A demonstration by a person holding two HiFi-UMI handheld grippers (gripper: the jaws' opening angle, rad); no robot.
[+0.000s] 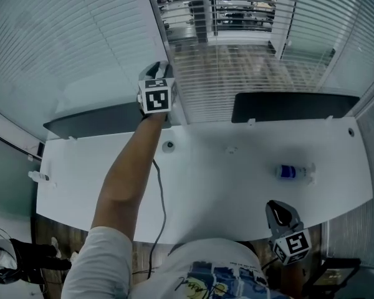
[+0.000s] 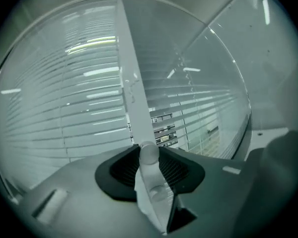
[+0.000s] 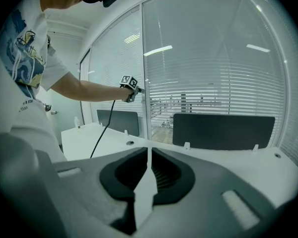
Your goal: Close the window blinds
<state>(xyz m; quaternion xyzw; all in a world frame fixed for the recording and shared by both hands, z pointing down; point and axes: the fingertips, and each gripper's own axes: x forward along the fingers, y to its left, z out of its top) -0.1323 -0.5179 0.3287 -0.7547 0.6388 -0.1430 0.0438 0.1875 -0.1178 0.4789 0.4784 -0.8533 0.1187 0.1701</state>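
White slatted blinds (image 1: 237,73) hang over the windows behind the desk. Through the slats of the middle pane (image 2: 161,128) I can see outside, while the left pane's slats (image 1: 68,36) lie flat and pale. My left gripper (image 1: 157,73) is stretched out at the window post (image 1: 151,30) and is shut on the blinds' white wand (image 2: 150,155), whose rounded end sits between the dark pads (image 2: 124,167). In the right gripper view it shows small in the distance as the left gripper (image 3: 130,90). My right gripper (image 1: 280,212) hovers at the desk's near edge, shut and empty (image 3: 149,151).
The white desk (image 1: 224,185) carries a small bottle with a blue label (image 1: 295,172), a round cable hole (image 1: 168,146) and a black cable (image 1: 161,198). Two dark panels (image 1: 293,106) (image 1: 93,120) stand along its far edge. A person's arm (image 1: 128,173) reaches across it.
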